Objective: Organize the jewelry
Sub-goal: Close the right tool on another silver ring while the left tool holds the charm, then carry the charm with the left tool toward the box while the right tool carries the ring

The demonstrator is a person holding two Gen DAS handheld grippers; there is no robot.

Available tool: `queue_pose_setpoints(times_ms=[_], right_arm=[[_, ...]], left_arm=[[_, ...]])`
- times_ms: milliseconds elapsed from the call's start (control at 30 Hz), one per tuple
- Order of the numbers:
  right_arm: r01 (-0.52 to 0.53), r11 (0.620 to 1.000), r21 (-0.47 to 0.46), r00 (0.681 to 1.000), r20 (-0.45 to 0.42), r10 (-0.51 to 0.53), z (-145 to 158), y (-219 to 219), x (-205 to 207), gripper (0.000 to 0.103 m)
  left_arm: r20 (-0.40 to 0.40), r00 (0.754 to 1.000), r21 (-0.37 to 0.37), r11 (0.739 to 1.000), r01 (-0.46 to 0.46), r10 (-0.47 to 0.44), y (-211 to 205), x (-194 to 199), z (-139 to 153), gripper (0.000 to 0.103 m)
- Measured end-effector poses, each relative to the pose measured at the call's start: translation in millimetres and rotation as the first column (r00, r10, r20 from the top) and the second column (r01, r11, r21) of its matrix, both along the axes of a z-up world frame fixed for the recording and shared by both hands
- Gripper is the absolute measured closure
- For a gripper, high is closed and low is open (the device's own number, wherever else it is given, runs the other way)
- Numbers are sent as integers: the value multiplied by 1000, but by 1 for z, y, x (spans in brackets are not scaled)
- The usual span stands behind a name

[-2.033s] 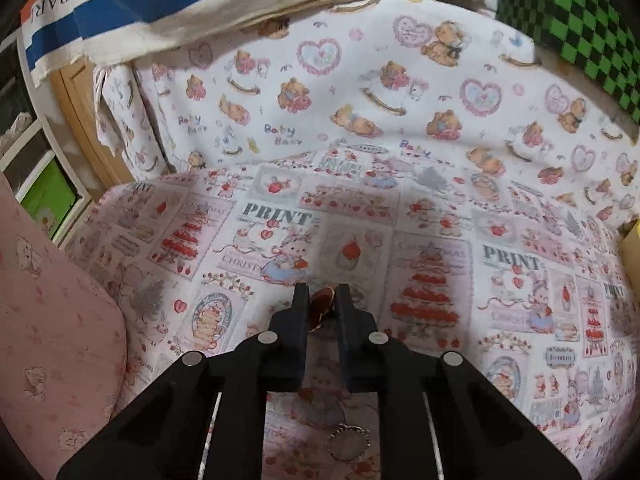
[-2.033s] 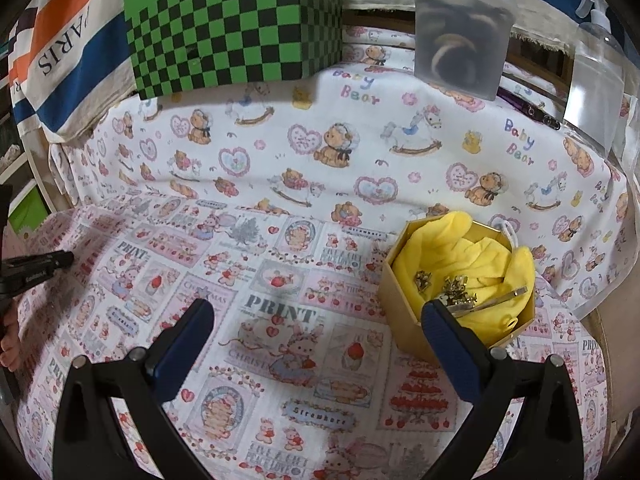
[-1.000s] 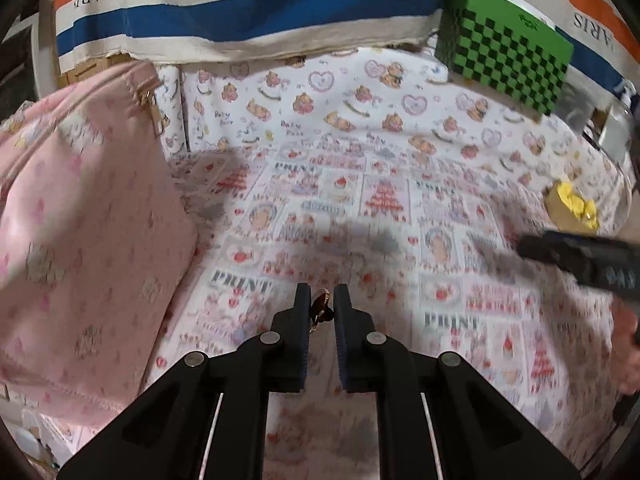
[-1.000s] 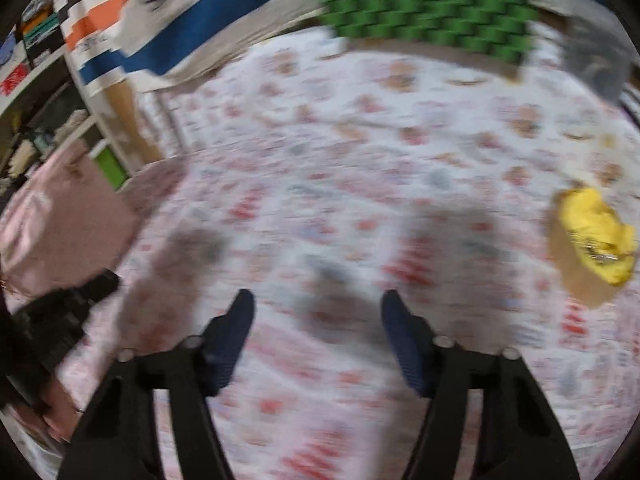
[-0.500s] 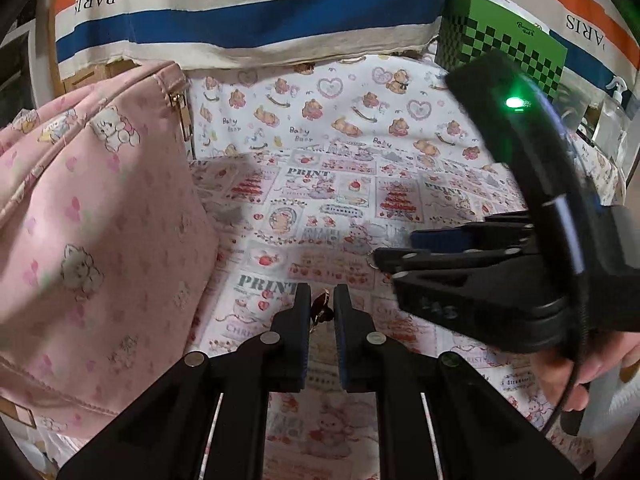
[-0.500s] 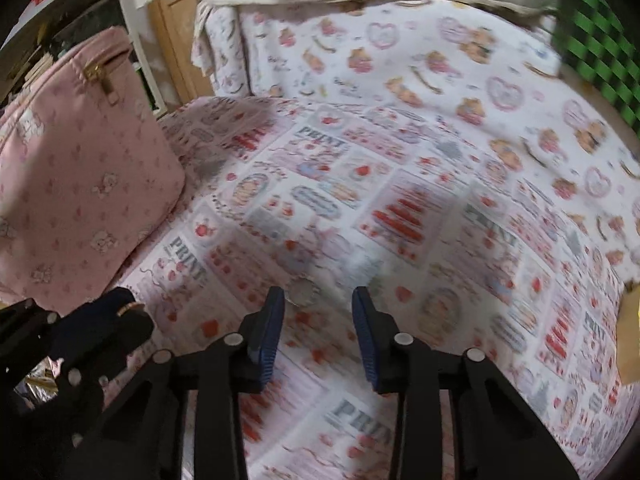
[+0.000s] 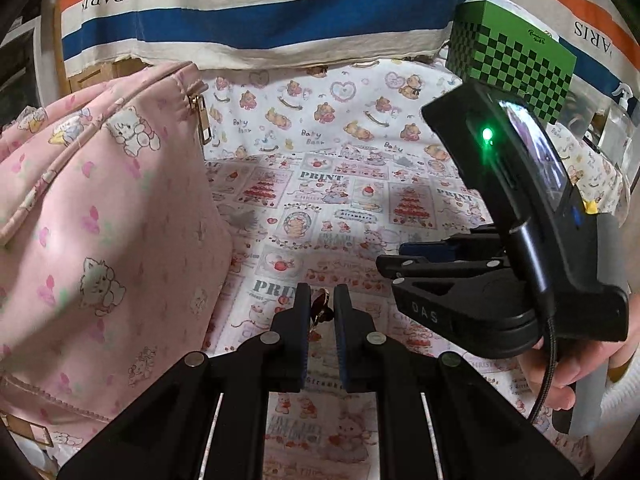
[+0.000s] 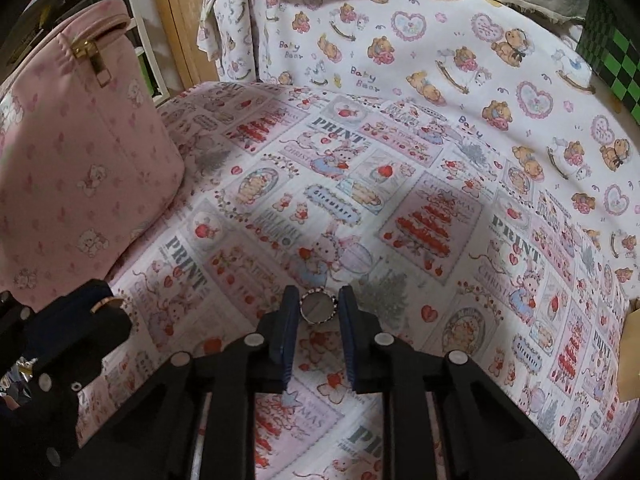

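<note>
My left gripper is shut on a small dark gold jewelry piece and holds it above the printed cloth, beside a pink zipped pouch. My right gripper has its jaws closed in on a small beaded ring, which sits between the fingertips and touches both. The right gripper's body fills the right of the left wrist view. The left gripper's tip shows at the lower left of the right wrist view, with a glint of gold.
A printed cloth covers the surface and back wall. The pink pouch stands at the left. A green checked box sits at the back right. A box edge with yellow lining lies at the right.
My right gripper swung left from the yellow-lined box to the middle of the cloth and closed its wide-open jaws around the ring. My left gripper rose and pulled back, still gripping its piece.
</note>
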State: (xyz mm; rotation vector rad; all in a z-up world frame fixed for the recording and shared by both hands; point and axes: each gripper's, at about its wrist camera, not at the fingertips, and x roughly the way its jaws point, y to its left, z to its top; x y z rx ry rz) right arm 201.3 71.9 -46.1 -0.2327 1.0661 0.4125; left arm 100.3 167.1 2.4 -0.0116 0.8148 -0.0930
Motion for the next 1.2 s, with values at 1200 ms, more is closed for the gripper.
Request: queue_pose_setpoints(times_ms=[1200], right_arm=[[232, 966, 112, 936, 246, -253, 86, -249, -81, 86]], left_arm=[[40, 979, 25, 980, 199, -200, -179, 10, 41, 93]])
